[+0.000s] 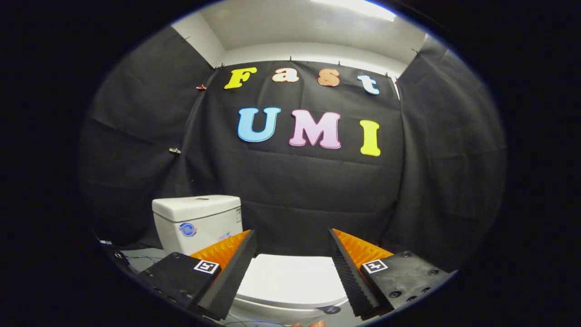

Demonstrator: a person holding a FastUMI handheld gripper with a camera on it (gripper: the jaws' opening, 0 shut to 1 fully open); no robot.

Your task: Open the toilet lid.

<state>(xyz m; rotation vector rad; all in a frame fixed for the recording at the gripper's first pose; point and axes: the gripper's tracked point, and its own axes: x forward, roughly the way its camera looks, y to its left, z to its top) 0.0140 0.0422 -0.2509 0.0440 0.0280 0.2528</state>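
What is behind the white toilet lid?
Behind the closed lid stands the tank, then black cloth. The open gripper hovers above. The bowl under the lid is hidden.

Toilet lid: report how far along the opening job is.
Done: nothing yet; the toilet lid lies flat and closed, ahead of the tank. In hand: the gripper hangs above it, fingers spread open, touching nothing. Left: reach the lid's edge, catch it and swing it up.
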